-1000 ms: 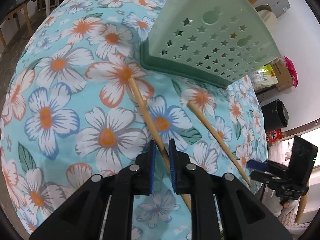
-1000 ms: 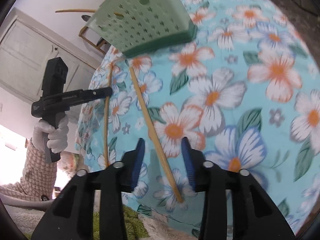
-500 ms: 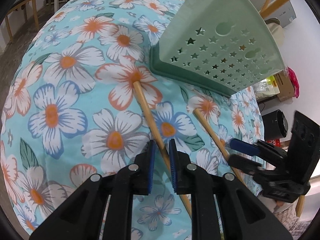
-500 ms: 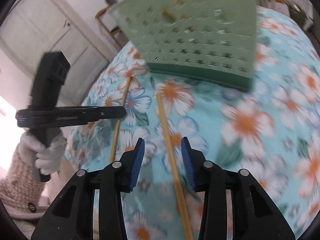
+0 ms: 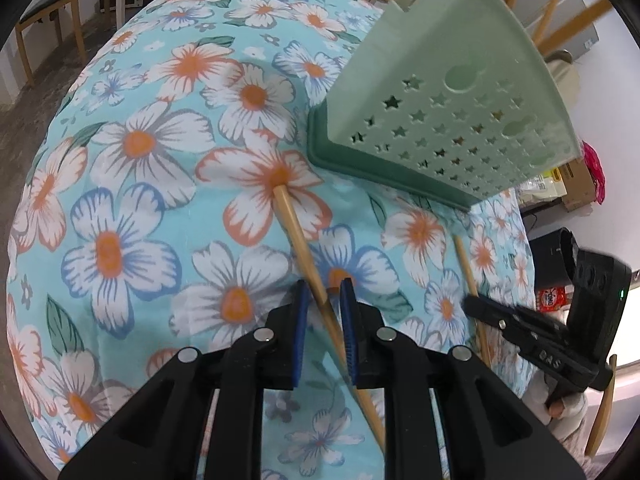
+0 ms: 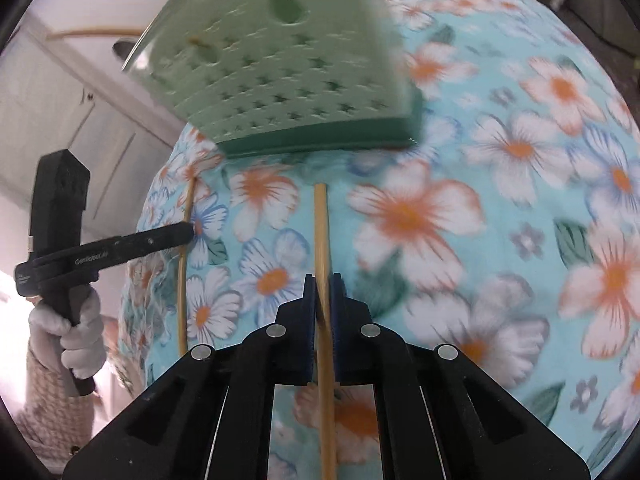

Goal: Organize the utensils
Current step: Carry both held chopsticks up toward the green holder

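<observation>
- the left gripper [image 5: 324, 292] points down at the floral tablecloth [image 5: 120, 160]. its jaws are opening a little, and the first chopstick [image 5: 298, 236] runs between them with a gap showing at the tips.
- the first chopstick lies flat on the cloth. its long axis slants across the left jaws rather than along them, with the far end up and to the left and the near end passing under the right-hand pad.
- the right gripper [image 6: 322, 284] is clamped on the second chopstick [image 6: 320, 220], with both blue pads pressed against the wood.
- the second chopstick runs almost straight ahead along the right gripper's fingers. most of its length sticks out beyond the tips, and the rest trails back beneath the gripper.
- the green star-punched holder [image 6: 288, 80] stands on the cloth just past the far ends of both chopsticks, ahead of both grippers. it touches neither stick.
- the two chopsticks lie side by side, near each other but apart, and each points roughly at the holder's dark base.
- judgement: the right hand is readier because it already has its stick. the holder's opening is on top, so the stick probably needs lifting and tipping upright before it goes in.
- judgement: the slant of the first chopstick may make it swivel when the left jaws close.
</observation>
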Available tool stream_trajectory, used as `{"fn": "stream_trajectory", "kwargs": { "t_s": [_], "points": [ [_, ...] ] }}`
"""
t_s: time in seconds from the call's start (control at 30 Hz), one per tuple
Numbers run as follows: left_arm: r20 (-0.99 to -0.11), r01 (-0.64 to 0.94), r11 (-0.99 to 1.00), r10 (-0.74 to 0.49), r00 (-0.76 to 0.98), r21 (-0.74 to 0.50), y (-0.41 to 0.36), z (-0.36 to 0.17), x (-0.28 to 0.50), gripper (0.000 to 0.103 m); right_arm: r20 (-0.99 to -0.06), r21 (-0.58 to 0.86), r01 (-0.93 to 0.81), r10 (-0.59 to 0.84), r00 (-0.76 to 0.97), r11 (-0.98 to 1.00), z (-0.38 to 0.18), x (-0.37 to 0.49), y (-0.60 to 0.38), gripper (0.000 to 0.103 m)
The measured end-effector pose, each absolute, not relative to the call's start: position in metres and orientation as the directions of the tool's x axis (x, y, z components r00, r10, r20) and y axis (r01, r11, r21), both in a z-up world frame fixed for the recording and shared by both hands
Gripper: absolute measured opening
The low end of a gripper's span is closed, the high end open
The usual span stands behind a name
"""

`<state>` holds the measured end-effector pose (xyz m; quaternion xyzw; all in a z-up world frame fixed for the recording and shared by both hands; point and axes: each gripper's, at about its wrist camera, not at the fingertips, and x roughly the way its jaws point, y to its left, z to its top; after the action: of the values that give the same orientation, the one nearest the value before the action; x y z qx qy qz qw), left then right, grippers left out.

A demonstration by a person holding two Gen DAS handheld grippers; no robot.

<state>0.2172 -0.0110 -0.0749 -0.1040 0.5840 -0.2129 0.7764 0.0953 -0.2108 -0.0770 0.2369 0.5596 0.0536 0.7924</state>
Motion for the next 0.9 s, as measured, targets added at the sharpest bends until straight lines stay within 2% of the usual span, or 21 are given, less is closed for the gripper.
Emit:
{"fn": "stream_trajectory", "kwargs": {
  "t_s": [0.2,0.23,0.67,0.73,0.83,0.9],
  "points": [
    [-0.872,0.207,0.909,-0.409,0.269,-0.362,-0.021,-0.076,0.222,0.014,-0.854,0.452,0.198,0.357,0.380,0.870,-0.078,0.089,-0.215,0.005],
    [-0.869,0.216,0.906,-0.414,0.270,-0.364,-0.023,-0.075,0.220,0.011,-0.853,0.453,0.201,0.357,0.381,0.869,-0.077,0.088,-0.216,0.005],
    [-0.874,0.381,0.853,-0.448,0.187,-0.356,-0.070,-0.073,0.195,0.010,-0.865,0.428,0.275,0.302,0.402,0.861,-0.070,0.079,-0.238,0.006],
    [-0.881,0.385,0.858,-0.434,0.186,-0.341,-0.074,-0.076,0.195,0.010,-0.866,0.427,0.268,0.306,0.394,0.864,-0.070,0.080,-0.238,0.009],
    [-0.882,0.382,0.858,-0.434,0.185,-0.343,-0.074,-0.076,0.196,0.010,-0.866,0.426,0.247,0.313,0.389,0.870,-0.068,0.084,-0.234,0.020],
    [-0.884,0.380,0.861,-0.429,0.188,-0.337,-0.075,-0.076,0.198,0.011,-0.870,0.412,0.239,0.301,0.390,0.879,-0.067,0.087,-0.231,0.023]
  ]
}}
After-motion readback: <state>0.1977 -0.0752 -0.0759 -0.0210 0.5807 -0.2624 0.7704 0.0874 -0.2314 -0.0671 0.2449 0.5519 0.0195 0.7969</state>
